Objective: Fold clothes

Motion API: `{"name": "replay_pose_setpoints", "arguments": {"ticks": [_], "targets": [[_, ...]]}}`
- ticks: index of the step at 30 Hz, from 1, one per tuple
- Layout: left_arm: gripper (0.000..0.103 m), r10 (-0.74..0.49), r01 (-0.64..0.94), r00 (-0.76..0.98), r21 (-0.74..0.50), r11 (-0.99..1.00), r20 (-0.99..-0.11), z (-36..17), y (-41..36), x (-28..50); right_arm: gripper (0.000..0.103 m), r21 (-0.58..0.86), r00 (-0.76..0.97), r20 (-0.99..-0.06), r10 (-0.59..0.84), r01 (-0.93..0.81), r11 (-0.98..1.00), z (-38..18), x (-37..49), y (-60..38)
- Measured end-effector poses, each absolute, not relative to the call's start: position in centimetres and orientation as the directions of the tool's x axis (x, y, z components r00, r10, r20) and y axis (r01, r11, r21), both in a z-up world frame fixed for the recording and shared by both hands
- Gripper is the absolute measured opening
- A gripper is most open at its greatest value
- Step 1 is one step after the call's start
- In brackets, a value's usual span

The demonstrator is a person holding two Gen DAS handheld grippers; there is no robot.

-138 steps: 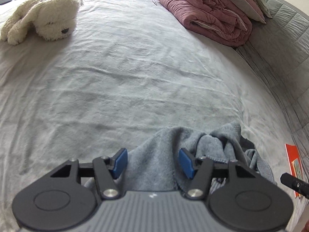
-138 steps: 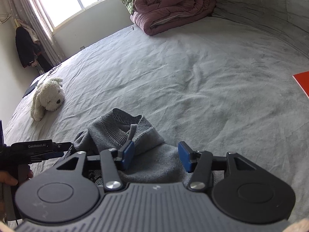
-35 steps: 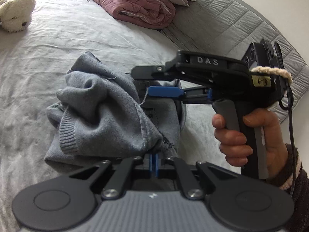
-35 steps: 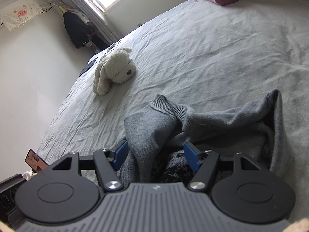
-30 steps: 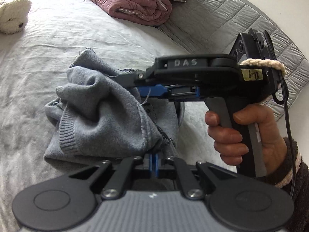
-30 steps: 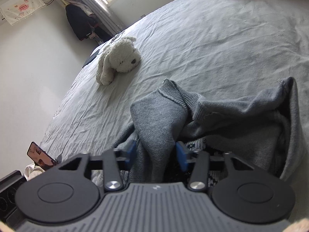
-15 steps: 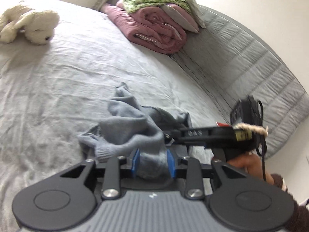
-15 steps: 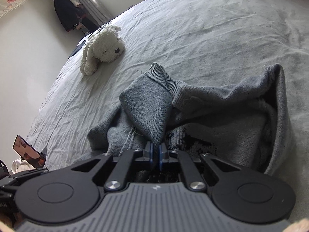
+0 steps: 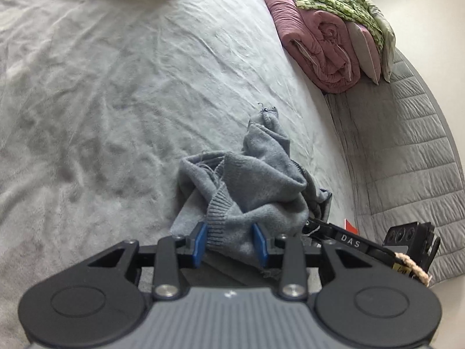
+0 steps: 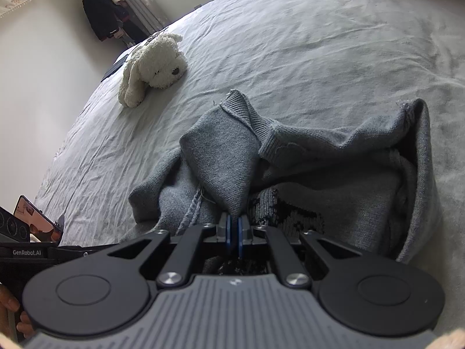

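Two grippers work one crumpled grey sweater (image 10: 305, 157) bunched on the bed (image 9: 101, 87): the right gripper (image 10: 232, 229) pinches a fold, the left gripper (image 9: 229, 242) is spread around a ribbed edge, so the sweater likely needs lifting and spreading flat.

Matt grey knitted sweater (image 10: 290, 168), ribbed cuffs

Since a second ago the left gripper (image 9: 229, 242) has apparently opened around the sweater (image 9: 255, 192), while the right gripper (image 10: 232, 234) has clamped it.
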State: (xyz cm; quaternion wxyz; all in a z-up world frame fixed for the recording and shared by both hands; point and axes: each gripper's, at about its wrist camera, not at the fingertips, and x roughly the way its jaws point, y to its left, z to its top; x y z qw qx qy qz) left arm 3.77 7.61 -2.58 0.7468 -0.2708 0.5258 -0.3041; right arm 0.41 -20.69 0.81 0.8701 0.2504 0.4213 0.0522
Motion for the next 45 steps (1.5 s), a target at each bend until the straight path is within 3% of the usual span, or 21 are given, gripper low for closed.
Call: {"name": "replay_pose_setpoints", "arguments": {"ticks": [1, 4, 7, 8, 10, 11, 20, 31, 35, 39, 41, 45], "targets": [[0.033, -0.743, 0.154, 0.257, -0.733, 0.662, -0.618, -2.7, 7.7, 3.8, 0.006, 0.48, 0.64, -0.706, 0.303, 0.12, 0.869, 0.8, 0.4, -20.7], [0.011, -0.742, 0.139, 0.266, -0.738, 0.661, -0.615, -2.7, 7.5, 3.7, 0.013, 0.482, 0.648, -0.699, 0.302, 0.115, 0.869, 0.9, 0.4, -20.6], [0.009, -0.711, 0.18, 0.326, -0.697, 0.694, -0.624, -1.5, 6.9, 3.2, 0.02, 0.473, 0.675, -0.68, 0.286, 0.107, 0.874, 1.8, 0.1, -20.7], [0.009, -0.694, 0.194, 0.355, -0.677, 0.71, -0.627, -0.9, 6.9, 3.0, 0.025, 0.466, 0.688, -0.672, 0.274, 0.106, 0.879, 2.2, 0.0, -20.9], [0.009, -0.657, 0.21, 0.416, -0.636, 0.742, -0.629, 0.1, 7.4, 2.9, 0.058, 0.439, 0.725, -0.651, 0.225, 0.116, 0.891, 3.0, -0.5, -21.4], [0.008, -0.635, 0.209, 0.445, -0.616, 0.759, -0.631, 0.4, 7.7, 2.9, 0.061, 0.421, 0.743, -0.64, 0.197, 0.124, 0.899, 3.4, -0.7, -21.7], [0.008, -0.288, 0.045, 0.675, -0.351, 0.935, -0.679, 1.5, 11.3, 4.8, 0.062, 0.249, 0.756, -0.655, 0.001, 0.214, 0.945, 3.2, -0.6, -23.4], [0.008, -0.139, -0.027, 0.738, -0.235, 0.972, -0.66, 2.6, 13.3, 5.0, 0.062, 0.153, 0.727, -0.685, -0.051, 0.212, 0.965, 1.9, 0.0, -22.7], [0.011, -0.152, -0.002, 0.659, -0.204, 0.979, -0.737, 1.6, 13.6, 5.8, 0.062, 0.149, 0.725, -0.687, -0.058, 0.218, 0.964, 1.8, 0.1, -22.7], [0.014, -0.196, -0.045, 0.596, -0.276, 0.96, -0.779, -0.2, 14.5, 6.5, 0.063, 0.147, 0.722, -0.689, -0.061, 0.221, 0.964, 1.8, 0.2, -22.8], [0.028, -0.223, -0.064, 0.6, -0.323, 0.944, -0.768, -0.4, 15.0, 6.8, 0.063, 0.147, 0.721, -0.69, -0.061, 0.222, 0.964, 1.7, 0.2, -22.7], [0.037, -0.263, -0.085, 0.626, -0.399, 0.913, -0.734, -0.6, 15.8, 7.5, 0.064, 0.143, 0.717, -0.694, -0.061, 0.22, 0.965, 1.6, 0.3, -22.6]]}}
